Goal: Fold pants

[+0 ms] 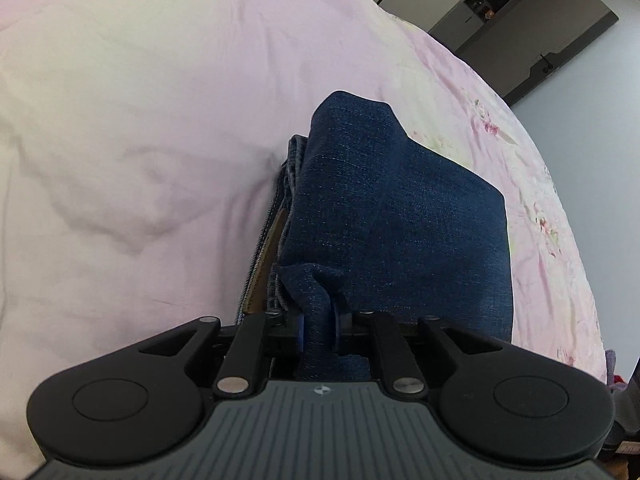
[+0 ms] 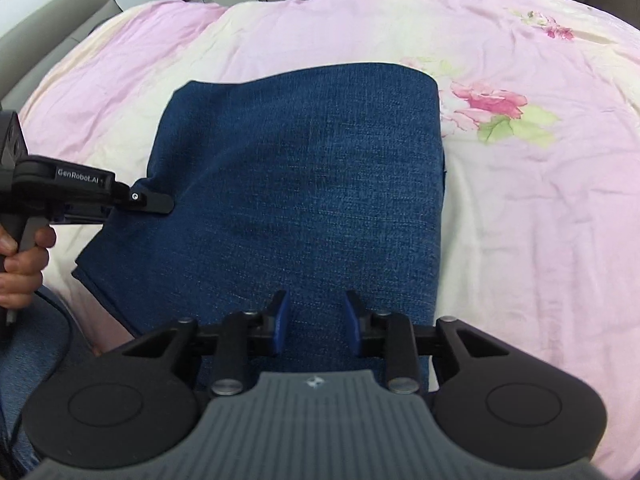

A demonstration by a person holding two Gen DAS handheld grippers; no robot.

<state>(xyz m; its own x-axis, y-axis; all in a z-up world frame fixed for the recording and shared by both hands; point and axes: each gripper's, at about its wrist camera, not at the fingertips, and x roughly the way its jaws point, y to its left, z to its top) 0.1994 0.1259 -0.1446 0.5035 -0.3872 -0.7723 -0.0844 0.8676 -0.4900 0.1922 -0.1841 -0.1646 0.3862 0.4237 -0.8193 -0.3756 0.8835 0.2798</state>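
1. A ridge of denim is seen pinched between the blue pads of the left gripper; the jaws are nearly together, with cloth filling the gap.
2. The folded pants are stretched away from that gripper across the bed, with stacked layers and a brown waistband patch shown at their left edge.
3. From the right wrist view, the right gripper is held just above the near end of the pants, its jaws parted; whether the pads touch the cloth cannot be told.
4. The pants are laid flat on the pink bedcover, folded into a broad block, with the left gripper seen at their left edge.
5. A hand is seen wrapped around the left gripper's handle at the left border, cut off by the frame.
6. The near hem of the pants is hidden behind the right gripper's body.
7. A printed pink flower is seen on the cover just right of the pants.
8. Farther off, a grey headboard and a cabinet are glimpsed, distorted at the picture edges.
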